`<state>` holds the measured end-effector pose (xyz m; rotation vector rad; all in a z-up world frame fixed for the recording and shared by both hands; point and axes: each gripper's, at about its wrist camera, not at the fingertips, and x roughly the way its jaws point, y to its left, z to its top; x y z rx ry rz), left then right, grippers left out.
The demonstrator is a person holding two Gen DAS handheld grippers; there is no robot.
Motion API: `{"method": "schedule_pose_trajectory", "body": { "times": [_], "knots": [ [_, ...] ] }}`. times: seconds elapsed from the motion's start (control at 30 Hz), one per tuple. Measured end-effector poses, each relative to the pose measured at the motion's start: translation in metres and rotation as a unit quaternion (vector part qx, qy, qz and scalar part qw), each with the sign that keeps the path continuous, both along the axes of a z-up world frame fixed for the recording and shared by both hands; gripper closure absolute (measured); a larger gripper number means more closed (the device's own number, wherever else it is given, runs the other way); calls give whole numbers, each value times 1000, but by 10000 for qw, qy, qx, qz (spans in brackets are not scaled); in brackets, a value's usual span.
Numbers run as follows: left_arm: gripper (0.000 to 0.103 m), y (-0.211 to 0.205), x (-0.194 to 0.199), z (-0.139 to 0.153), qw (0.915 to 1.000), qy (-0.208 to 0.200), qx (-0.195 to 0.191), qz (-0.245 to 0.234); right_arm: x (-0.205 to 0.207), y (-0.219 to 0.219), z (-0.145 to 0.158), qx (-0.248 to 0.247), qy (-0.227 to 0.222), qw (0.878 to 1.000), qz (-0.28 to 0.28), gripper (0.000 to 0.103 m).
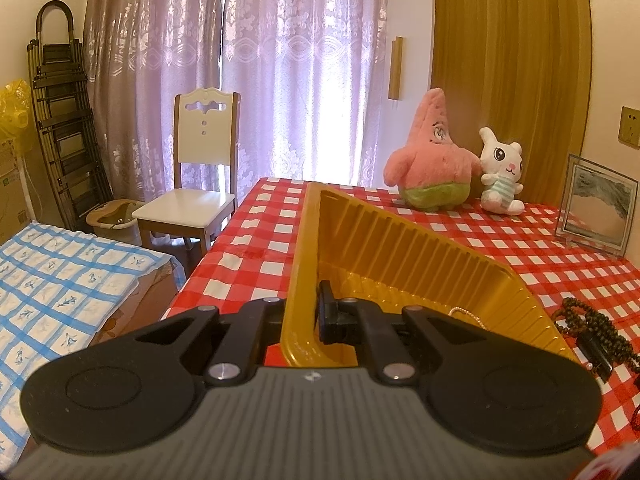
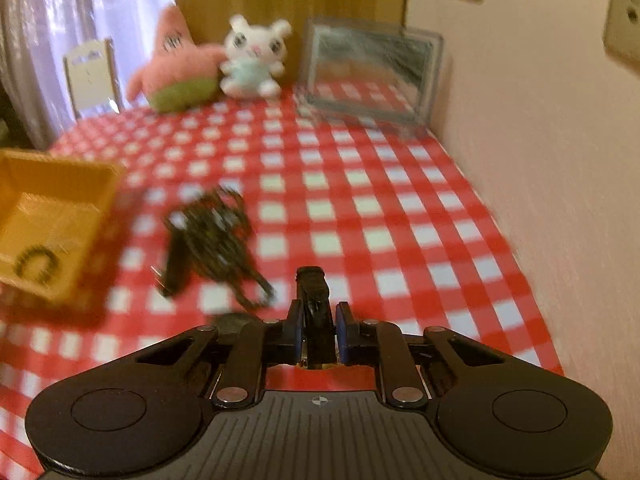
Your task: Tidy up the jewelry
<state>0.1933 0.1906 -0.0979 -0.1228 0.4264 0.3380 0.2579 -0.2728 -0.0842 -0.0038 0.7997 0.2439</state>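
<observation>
On the checked tablecloth [image 2: 360, 184], left gripper [image 1: 304, 320] clamps the yellow tray [image 1: 400, 240] rim — right gripper [image 2: 316, 320] grips a dark clip [image 2: 314, 312].

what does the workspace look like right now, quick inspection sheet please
surface: checked cloth on table.
job's things: yellow tray holds a pearl strand and a dark ring; dark beads lie on the cloth beside it.
clutter: pink plush, white bunny, glass frame.
grippers: left tongs shut on the tray's wall; right tongs shut on a dark piece.
cables: nothing seen.
surroundings: chair, curtains, bed.
</observation>
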Motion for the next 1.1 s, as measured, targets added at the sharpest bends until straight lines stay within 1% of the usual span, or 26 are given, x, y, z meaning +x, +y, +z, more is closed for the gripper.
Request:
{"method": "schedule_pose_trajectory", "body": {
  "times": [0.07,0.17,0.27,0.33,0.43,0.53,0.63,0.77,0.87,0.97,1.03,1.07,1.1],
  "knots": [
    [97,0,0,1,10000,-9,-5,-5,1,11,14,276,-87,9995,125,87],
    [97,0,0,1,10000,-4,-6,-1,5,33,29,751,-95,9964,392,87],
    [97,0,0,1,10000,1,-1,-5,12,63,34,1239,5,9895,749,87],
    [97,-1,1,1,10000,-1,1,-7,20,86,33,1512,148,9837,960,87],
    [97,0,1,1,10000,3,-5,-15,33,125,28,1877,382,9735,1253,87],
    [97,0,2,2,10000,17,-13,-14,46,164,18,2206,667,9625,1434,87],
    [97,2,5,0,10000,39,-53,1,58,199,3,2573,1060,9489,1486,87],
    [96,4,5,-3,9999,77,-91,25,67,235,-18,2976,1600,9308,1394,87],
    [96,6,6,-4,9999,92,-129,33,70,254,-28,3108,1835,9219,1410,87],
    [96,6,7,-5,9999,70,-127,11,73,267,-36,3149,2052,9162,1389,86],
    [97,7,7,-6,9998,107,-147,29,76,275,-40,3101,2140,9144,1484,85],
    [97,8,8,-6,9998,106,-168,36,76,277,-40,3011,2106,9171,1547,85],
    [97,9,9,-6,9998,121,-182,38,74,279,-40,2923,2043,9202,1615,81]
  ]
}}
